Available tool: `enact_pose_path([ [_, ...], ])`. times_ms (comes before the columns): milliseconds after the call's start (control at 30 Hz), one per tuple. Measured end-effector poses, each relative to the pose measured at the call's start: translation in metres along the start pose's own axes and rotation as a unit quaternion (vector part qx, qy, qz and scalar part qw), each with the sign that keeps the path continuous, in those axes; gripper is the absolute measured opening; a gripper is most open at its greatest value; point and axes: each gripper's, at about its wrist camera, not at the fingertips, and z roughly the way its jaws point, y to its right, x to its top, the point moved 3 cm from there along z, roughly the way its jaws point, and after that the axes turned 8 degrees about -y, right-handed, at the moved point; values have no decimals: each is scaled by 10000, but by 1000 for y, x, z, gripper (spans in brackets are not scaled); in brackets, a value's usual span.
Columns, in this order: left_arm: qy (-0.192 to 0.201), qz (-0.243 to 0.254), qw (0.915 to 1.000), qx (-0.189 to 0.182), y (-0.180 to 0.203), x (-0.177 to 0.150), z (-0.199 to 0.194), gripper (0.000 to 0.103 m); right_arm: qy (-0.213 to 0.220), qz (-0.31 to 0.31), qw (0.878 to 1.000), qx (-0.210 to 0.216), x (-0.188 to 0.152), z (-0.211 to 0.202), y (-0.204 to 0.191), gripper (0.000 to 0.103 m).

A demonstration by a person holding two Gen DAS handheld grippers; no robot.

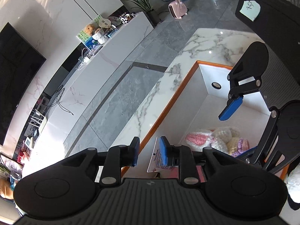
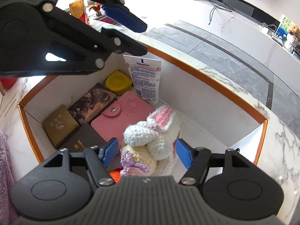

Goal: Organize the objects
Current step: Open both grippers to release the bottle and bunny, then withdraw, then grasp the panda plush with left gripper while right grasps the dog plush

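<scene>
Vaseline tube (image 2: 144, 78) stood upright in the orange-rimmed box (image 2: 215, 86) on the marble counter (image 2: 281, 150), leaning on the far wall just below the left hand-held gripper (image 1: 149, 153). That gripper was released, pads apart and off the tube; probably the tube was propped there to save floor space. Yellow case (image 2: 117, 82), pink wallet (image 2: 121, 120) and small boxes (image 2: 60, 125) lay flat beside it. Right hand-held gripper (image 2: 147, 153) was spread around the crocheted rabbit (image 2: 150, 136), pads not visibly pressing; judged next to be seated.
</scene>
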Motion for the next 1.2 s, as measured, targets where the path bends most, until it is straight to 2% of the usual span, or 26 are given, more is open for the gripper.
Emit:
enact_pose_path([
  [67,119,-241,9996,-80,-1,-2,-16,28,84,14,10000,-36,-1,-13,-2,70],
  [167,354,-725,9960,-389,-3,-7,-48,30,298,99,9995,-87,-6,-38,-9,70],
  [433,816,-1716,9776,-905,26,-35,-121,36,1022,502,9932,-253,-53,-109,-51,69],
  [533,841,-2127,9661,-1195,45,-53,-134,37,1326,760,9876,-352,-83,-125,-68,69],
  [633,779,-2533,9546,-1357,66,-73,-137,37,1529,1165,9806,-374,-117,-130,-84,64],
  [767,671,-3049,9370,-1569,89,-92,-132,37,1584,1799,9699,-429,-157,-123,-94,50],
  [833,604,-3306,9255,-1748,96,-95,-124,37,1571,2037,9648,-543,-176,-118,-96,48],
  [967,367,-3940,8972,-1962,111,-96,-103,40,1365,2484,9554,-827,-206,-103,-90,49],
  [1067,136,-4353,8741,-2152,119,-95,-88,44,1267,2856,9470,-745,-227,-93,-82,51],
  [1133,42,-4469,8679,-2166,122,-91,-79,44,1231,3086,9413,-598,-239,-87,-75,52],
  [1200,-60,-4472,8698,-2084,125,-85,-72,44,1219,3244,9366,-515,-249,-83,-71,52],
])
